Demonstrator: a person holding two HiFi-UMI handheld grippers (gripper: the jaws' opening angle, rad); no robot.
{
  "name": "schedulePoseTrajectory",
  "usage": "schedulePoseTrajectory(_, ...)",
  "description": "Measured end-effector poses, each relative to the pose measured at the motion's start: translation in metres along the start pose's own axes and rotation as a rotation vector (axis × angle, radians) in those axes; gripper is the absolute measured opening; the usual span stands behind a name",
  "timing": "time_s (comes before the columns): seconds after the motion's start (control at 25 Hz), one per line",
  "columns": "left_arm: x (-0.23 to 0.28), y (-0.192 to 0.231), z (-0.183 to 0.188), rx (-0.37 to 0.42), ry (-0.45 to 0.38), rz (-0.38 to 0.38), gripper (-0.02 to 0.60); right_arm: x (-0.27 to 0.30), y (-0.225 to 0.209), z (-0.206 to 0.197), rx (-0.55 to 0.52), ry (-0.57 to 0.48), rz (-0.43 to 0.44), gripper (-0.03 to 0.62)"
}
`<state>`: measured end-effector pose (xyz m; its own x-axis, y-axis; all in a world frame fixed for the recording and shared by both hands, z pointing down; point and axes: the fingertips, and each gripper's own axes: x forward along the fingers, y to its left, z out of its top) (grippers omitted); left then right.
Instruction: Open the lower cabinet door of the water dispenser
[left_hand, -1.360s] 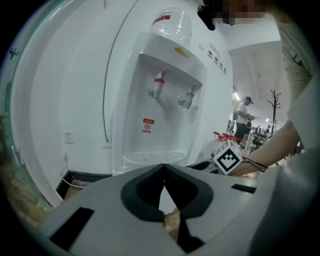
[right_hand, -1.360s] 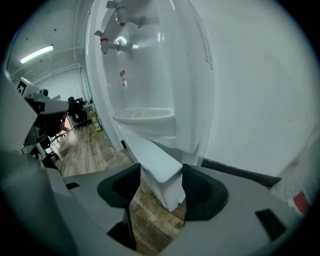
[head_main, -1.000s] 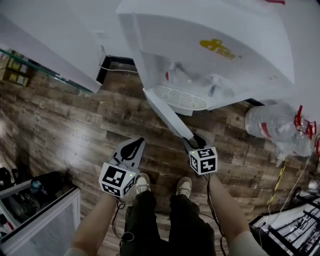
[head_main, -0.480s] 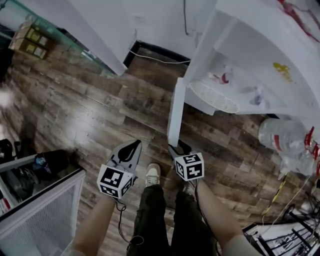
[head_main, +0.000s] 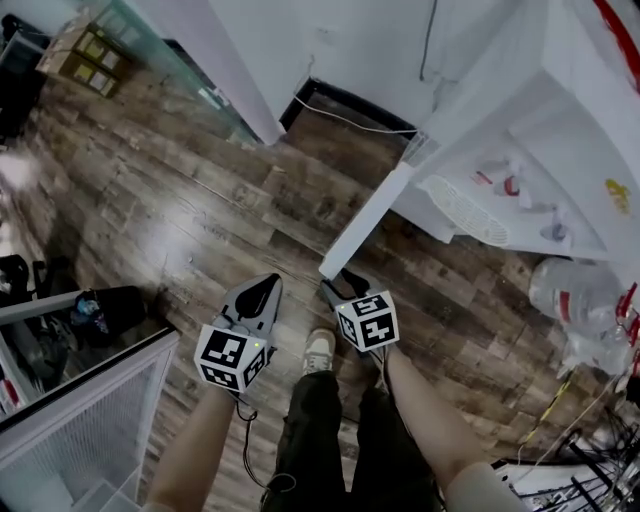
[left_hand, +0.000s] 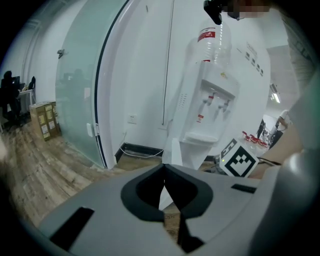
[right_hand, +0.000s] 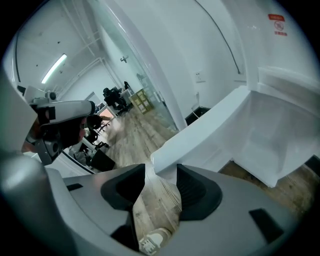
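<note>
The white water dispenser (head_main: 560, 120) stands at the upper right, its lower cabinet (right_hand: 280, 135) open. The lower cabinet door (head_main: 372, 220) juts out over the wood floor as a long white panel. My right gripper (head_main: 335, 290) is shut on the door's free edge (right_hand: 200, 132), which sits between the jaws in the right gripper view. My left gripper (head_main: 268, 283) hovers to the left of the door, shut and holding nothing. In the left gripper view the dispenser (left_hand: 212, 105) and its door (left_hand: 175, 150) stand ahead of the left gripper (left_hand: 164, 172).
A glass partition (head_main: 180, 70) runs along the upper left, cardboard boxes (head_main: 95, 50) behind it. Clear plastic bottles (head_main: 585, 300) lie right of the dispenser. A white mesh-fronted unit (head_main: 90, 420) stands at the lower left. A cable (head_main: 350, 118) runs along the wall. My shoe (head_main: 318, 352) is below the grippers.
The door has swung further out and to the left with my right gripper on its edge. My left gripper moved along beside it, and the dispenser shifted to the picture's right.
</note>
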<state>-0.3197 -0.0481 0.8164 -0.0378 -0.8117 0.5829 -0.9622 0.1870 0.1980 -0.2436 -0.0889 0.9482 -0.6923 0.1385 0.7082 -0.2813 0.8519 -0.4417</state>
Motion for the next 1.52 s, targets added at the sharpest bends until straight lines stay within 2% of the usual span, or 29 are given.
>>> schedulePoseTrajectory(0.2, -0.006, -0.003, 0.008, 0.006, 0.011, -0.016, 0.006, -0.027, 0.006, 0.013, 0.011, -0.008, -0.013, 0.178)
schedulePoseTrajectory(0.48, -0.012, -0.023, 0.049, 0.032, 0.02, -0.043, 0.006, -0.119, -0.004, 0.031, 0.036, -0.053, -0.112, 0.118)
schedulePoseTrajectory(0.68, -0.023, -0.049, 0.106, 0.06, -0.013, -0.06, 0.006, -0.198, -0.006, 0.061, 0.041, -0.111, -0.152, 0.103)
schedulePoseTrajectory(0.96, -0.05, -0.103, 0.192, 0.132, -0.066, -0.099, 0.006, -0.324, 0.006, 0.125, 0.02, -0.247, -0.213, 0.084)
schedulePoseTrajectory(1.08, -0.065, -0.127, 0.228, 0.128, -0.091, -0.109, 0.006, -0.376, 0.017, 0.152, 0.018, -0.307, -0.225, 0.061)
schedulePoseTrajectory(1.28, -0.1, -0.17, 0.283, 0.148, -0.142, -0.118, 0.006, -0.46, 0.04, 0.189, -0.014, -0.4, -0.261, 0.058)
schedulePoseTrajectory(1.52, -0.144, -0.228, 0.339, 0.187, -0.148, -0.154, 0.006, -0.558, 0.066, 0.216, -0.045, -0.517, -0.318, 0.038)
